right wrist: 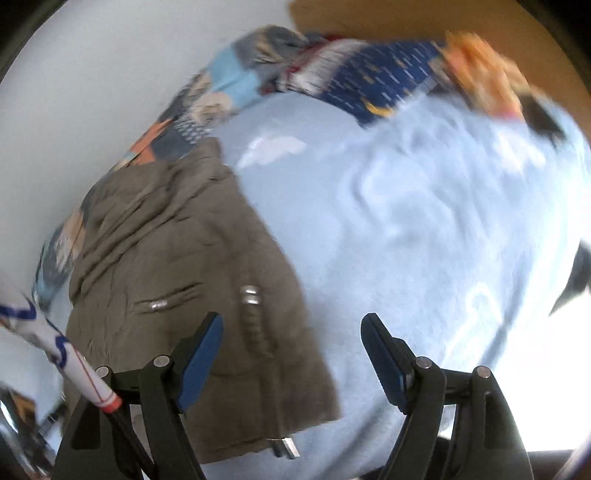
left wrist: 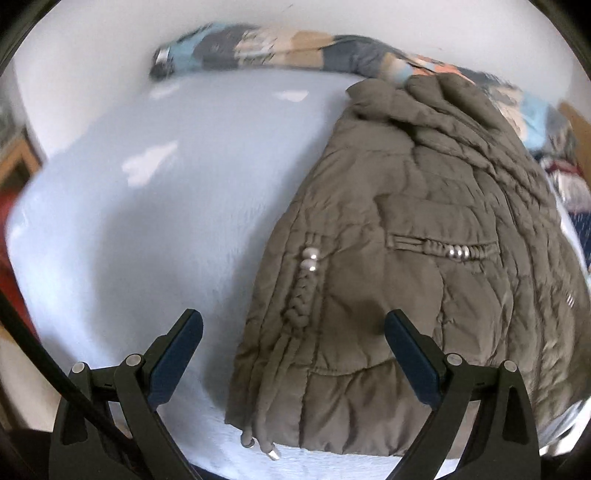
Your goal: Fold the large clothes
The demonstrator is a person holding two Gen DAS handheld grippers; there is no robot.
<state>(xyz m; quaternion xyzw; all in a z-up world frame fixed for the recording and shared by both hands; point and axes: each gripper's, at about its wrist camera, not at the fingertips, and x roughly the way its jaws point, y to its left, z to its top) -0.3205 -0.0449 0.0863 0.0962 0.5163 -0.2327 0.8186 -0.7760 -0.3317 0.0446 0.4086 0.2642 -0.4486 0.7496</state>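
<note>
Jacket on pale-blue bedsheet, patterned blanket along white wall; both tools spread, empty.

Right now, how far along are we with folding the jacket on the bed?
Done: the brown quilted jacket lies on the light blue bed cover as a narrow panel, apparently folded lengthwise.

In hand: nothing. The left gripper and right gripper are both open above the jacket's hem end.

Left: probably folding it across, hem towards collar, and tucking in the loose drawcords.
</note>
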